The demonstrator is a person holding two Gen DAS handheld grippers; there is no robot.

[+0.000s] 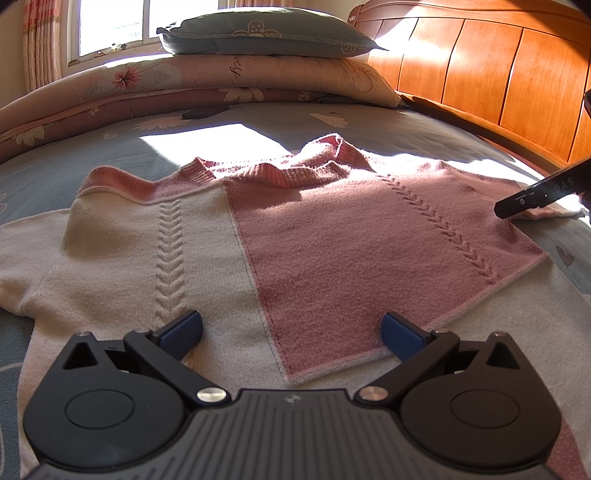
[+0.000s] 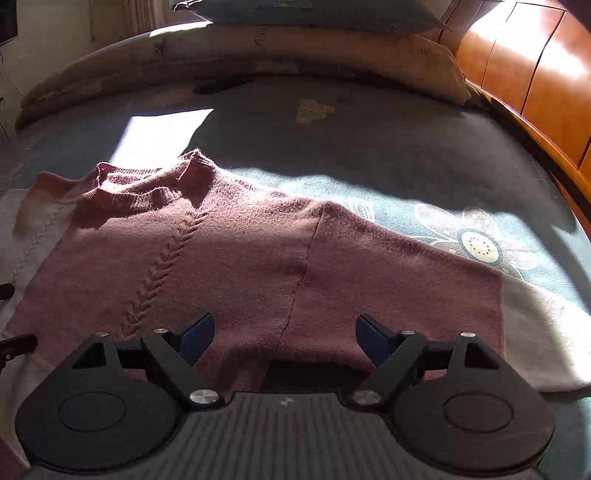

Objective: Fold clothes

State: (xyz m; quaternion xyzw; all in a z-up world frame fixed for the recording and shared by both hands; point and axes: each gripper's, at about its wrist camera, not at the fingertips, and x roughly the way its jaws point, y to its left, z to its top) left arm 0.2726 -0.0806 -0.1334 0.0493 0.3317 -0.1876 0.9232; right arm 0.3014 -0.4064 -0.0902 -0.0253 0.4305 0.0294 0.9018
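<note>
Your sweater (image 1: 332, 240) is soft, fuzzy knit wool, matt, pink on one half and cream on the other, with raised braid stitching and a ribbed collar. Your left tool (image 1: 291, 332) is matt black plastic with a ribbed grey panel, bright metal pivot pins and blue textured pads (image 1: 400, 334). Your right tool (image 2: 284, 334) looks the same: matt black plastic, shiny pins. The bed sheet (image 2: 369, 147) is smooth printed cloth, blue-grey. At the upper right of the frame the headboard (image 1: 480, 62) is glossy varnished wood. The pillow (image 1: 266, 35) and folded quilt (image 1: 184, 81) are matt printed cloth.
</note>
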